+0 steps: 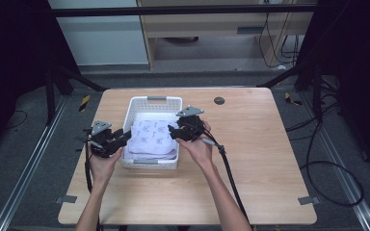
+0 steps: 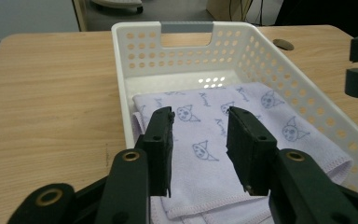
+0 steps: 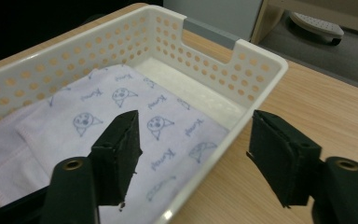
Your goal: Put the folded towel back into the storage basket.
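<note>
Folded lilac cloth (image 1: 152,138) sits in the white basket (image 1: 155,100) mid-table, filling the near two thirds; its near edge rides up onto the basket's near wall.

Left tongs (image 2: 200,140): jaws partly spread, hovering over the cloth's near-left part, nothing pinched. Right tongs (image 3: 193,154): spread wide, straddling the basket's right wall, one jaw over the cloth, one outside over the table (image 1: 250,144). No grip on either side.

Looks like the release step after placing. To do it well:
- Lift both tongs straight up before pulling back, so no jaw snags a fold.
- Right tongs: clear the right wall first; dragging sideways could shift the basket.
- Check the near edge; if it should lie flat, nudge it towards the far end.
</note>
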Demonstrator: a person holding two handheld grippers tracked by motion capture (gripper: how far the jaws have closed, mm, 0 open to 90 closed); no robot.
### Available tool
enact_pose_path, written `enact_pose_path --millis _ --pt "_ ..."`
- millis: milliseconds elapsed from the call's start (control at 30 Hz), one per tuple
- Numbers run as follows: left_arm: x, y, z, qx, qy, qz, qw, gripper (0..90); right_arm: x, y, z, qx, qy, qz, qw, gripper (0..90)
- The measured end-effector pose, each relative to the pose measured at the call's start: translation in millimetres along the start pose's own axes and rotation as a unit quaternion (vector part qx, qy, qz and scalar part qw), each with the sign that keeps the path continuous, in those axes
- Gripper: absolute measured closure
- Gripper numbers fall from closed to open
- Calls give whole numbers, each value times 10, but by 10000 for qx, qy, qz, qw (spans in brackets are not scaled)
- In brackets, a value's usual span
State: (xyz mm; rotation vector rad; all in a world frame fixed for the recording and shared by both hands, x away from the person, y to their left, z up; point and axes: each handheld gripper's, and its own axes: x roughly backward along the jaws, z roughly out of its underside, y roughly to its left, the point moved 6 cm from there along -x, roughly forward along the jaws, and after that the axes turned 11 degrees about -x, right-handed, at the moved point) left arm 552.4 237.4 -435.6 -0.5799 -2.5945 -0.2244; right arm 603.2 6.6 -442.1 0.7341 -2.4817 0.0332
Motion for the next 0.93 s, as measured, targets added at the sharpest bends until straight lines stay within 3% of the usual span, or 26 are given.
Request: enact_pose_path --millis 167,300,567,833,933 --pt "63 -77 -28 -159 -101 52 9998 566 240 -83 135 17 -41 -102 9999 213" --pt "108 -120 -21 -249 -131 85 9996 520 456 -210 251 -111 -61 -182 9998 182" --pt "163 -176 75 -406 -82 78 9991 438 847 -558 484 -326 -173 -150 9992 150" --pt "306 -168 182 -446 -160 46 9989 404 1147 -988 861 -492 -187 60 9986 146" --pt "368 -153 228 -448 -193 -5 9988 395 1245 -1161 1021 -570 -128 260 9980 145"
